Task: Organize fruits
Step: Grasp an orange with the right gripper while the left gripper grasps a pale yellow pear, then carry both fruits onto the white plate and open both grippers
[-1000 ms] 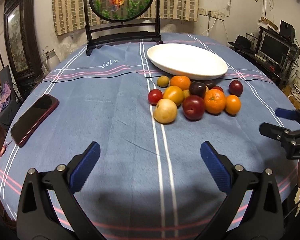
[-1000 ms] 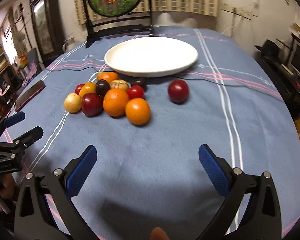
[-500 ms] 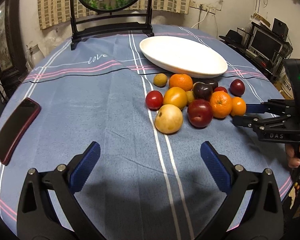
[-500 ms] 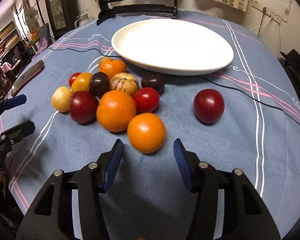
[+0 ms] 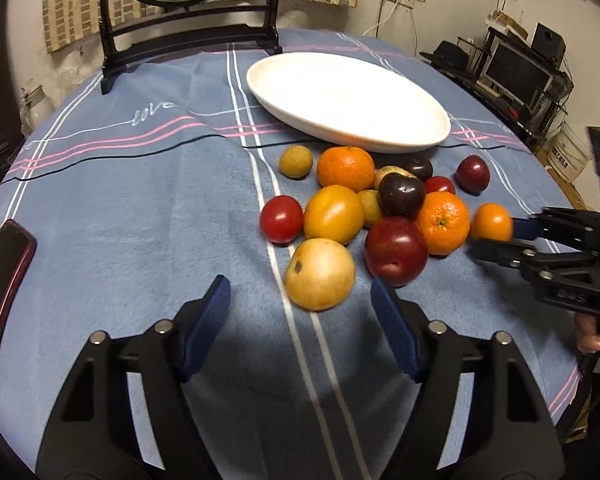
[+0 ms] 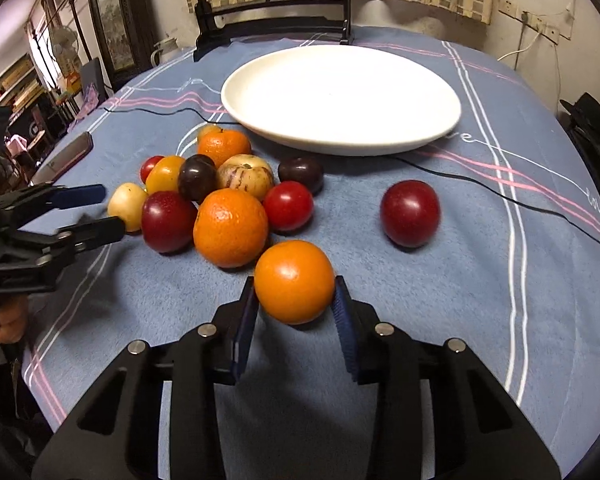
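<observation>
Both jaws closing: right gripper (image 6: pixel 295 300) pads nearly together, left gripper (image 5: pixel 300 304) half-wide.

Fruit pile (image 6: pixel 220 196) packed tight; lone plum (image 6: pixel 410 213) apart; plate (image 6: pixel 440 120) bare; cloth (image 5: pixel 140 220) leftward open.

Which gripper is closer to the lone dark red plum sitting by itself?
Right. The right gripper is closing around an orange beside the plum; the left gripper is beyond the pile.

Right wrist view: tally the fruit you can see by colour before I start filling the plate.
Orange fruits: 3
Red tomatoes: 2
Dark red plums: 2
Dark purple plums: 2
Yellow or pale fruits: 4
Total: 13
</observation>
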Action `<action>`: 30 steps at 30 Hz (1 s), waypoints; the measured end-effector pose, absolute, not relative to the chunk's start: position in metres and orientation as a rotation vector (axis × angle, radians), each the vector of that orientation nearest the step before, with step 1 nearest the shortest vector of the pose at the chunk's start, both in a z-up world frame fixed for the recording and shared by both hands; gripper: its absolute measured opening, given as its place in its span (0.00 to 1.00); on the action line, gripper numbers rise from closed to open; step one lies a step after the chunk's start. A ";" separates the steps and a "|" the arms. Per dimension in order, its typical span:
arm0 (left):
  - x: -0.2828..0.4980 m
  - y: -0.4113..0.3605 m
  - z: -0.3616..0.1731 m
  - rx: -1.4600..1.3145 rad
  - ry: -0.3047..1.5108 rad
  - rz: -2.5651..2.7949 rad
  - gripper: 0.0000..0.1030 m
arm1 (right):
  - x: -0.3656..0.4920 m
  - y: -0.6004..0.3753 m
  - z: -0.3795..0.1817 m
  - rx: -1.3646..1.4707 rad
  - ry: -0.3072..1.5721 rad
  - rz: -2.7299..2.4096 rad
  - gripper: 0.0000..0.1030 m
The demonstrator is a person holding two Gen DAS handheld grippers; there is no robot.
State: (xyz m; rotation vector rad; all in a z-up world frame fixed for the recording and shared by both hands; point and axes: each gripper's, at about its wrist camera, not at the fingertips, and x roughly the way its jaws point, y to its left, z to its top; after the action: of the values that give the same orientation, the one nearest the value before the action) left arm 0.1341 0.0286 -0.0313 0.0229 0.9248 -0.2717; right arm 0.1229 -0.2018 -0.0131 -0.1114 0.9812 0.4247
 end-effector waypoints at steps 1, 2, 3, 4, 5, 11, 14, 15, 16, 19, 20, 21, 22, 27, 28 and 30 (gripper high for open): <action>0.135 0.028 -0.033 0.027 0.931 -0.280 0.64 | 0.120 -0.204 -0.012 -0.106 0.978 0.424 0.37; 0.137 0.026 -0.035 0.032 0.936 -0.286 0.61 | 0.117 -0.206 -0.011 -0.101 0.975 0.423 0.37; 0.140 0.024 -0.038 0.039 0.948 -0.284 0.54 | 0.115 -0.208 -0.010 -0.097 0.974 0.425 0.37; 0.142 0.022 -0.040 0.041 0.957 -0.284 0.50 | 0.113 -0.208 -0.010 -0.093 0.974 0.427 0.37; 0.143 0.022 -0.041 0.034 0.962 -0.291 0.49 | 0.111 -0.210 -0.009 -0.084 0.974 0.432 0.37; 0.144 0.018 -0.041 0.040 0.958 -0.295 0.42 | 0.111 -0.215 -0.004 -0.074 0.955 0.433 0.37; 0.142 0.018 -0.039 0.037 0.950 -0.301 0.36 | 0.115 -0.218 0.002 -0.042 0.942 0.437 0.37; 0.141 0.019 -0.038 0.030 0.951 -0.302 0.36 | 0.116 -0.220 0.004 -0.032 0.936 0.436 0.37; 0.141 0.021 -0.035 0.018 0.953 -0.306 0.36 | 0.118 -0.222 0.007 -0.021 0.929 0.434 0.37; 0.141 0.023 -0.025 0.018 0.939 -0.314 0.36 | 0.130 -0.224 0.015 0.004 0.903 0.412 0.37; 0.143 0.024 -0.017 0.015 0.927 -0.323 0.36 | 0.138 -0.224 0.017 0.014 0.896 0.405 0.37; 0.147 0.023 -0.010 0.010 0.918 -0.337 0.36 | 0.145 -0.224 0.019 0.029 0.892 0.403 0.37; 0.151 0.022 -0.004 0.008 0.909 -0.346 0.36 | 0.152 -0.225 0.019 0.039 0.892 0.399 0.37; 0.215 -0.002 0.028 0.024 0.864 -0.365 0.36 | 0.210 -0.214 0.019 0.066 0.884 0.354 0.37; 0.226 -0.006 0.029 0.020 0.869 -0.368 0.36 | 0.222 -0.211 0.017 0.071 0.893 0.343 0.37; 0.259 -0.017 0.025 0.010 0.909 -0.375 0.36 | 0.245 -0.207 0.012 0.086 0.918 0.324 0.37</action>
State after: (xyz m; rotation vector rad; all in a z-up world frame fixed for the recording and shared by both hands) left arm 0.2592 -0.0167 0.0250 0.0104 0.9091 -0.3746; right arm 0.2451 -0.2075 0.0119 0.0859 0.9184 0.3238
